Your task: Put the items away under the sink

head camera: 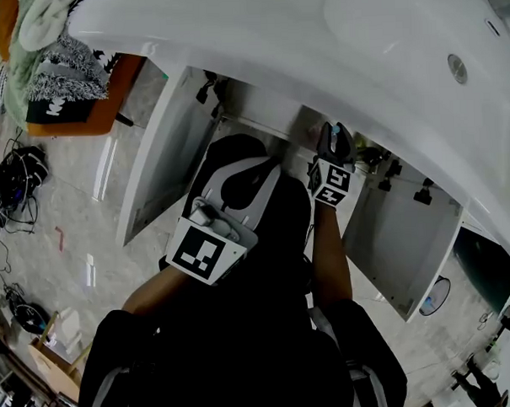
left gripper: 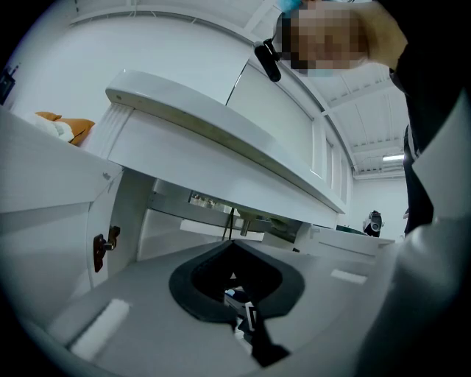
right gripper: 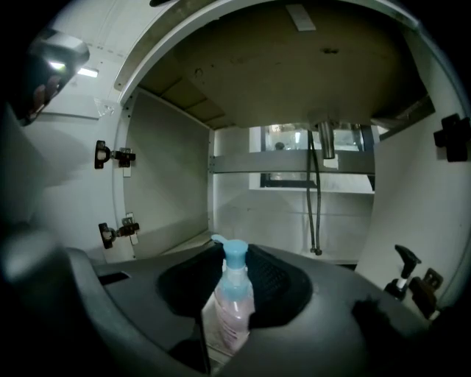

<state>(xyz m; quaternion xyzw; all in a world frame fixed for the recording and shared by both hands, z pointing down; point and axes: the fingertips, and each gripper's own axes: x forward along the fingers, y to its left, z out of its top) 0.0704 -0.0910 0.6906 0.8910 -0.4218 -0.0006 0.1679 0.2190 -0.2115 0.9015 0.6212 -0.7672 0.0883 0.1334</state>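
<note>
A clear pump bottle (right gripper: 234,302) with a light blue pump head and pinkish liquid stands upright between the jaws of my right gripper (right gripper: 235,256), which is shut on it. In the head view the right gripper (head camera: 332,143) reaches into the open cabinet under the white sink (head camera: 416,31). The bottle hangs just inside the cabinet mouth, above its floor (right gripper: 184,241). My left gripper (head camera: 235,161) is held back in front of the cabinet, pointing up at the counter's edge (left gripper: 221,129). Its jaws (left gripper: 234,258) look shut with nothing in them.
Both cabinet doors stand open, one at the left (head camera: 156,152) and one at the right (head camera: 409,242). Two drain hoses (right gripper: 315,191) hang at the cabinet's back. Hinges (right gripper: 118,232) stick out on the left wall. Cloths on an orange seat (head camera: 55,64) and cables (head camera: 18,179) lie at the far left.
</note>
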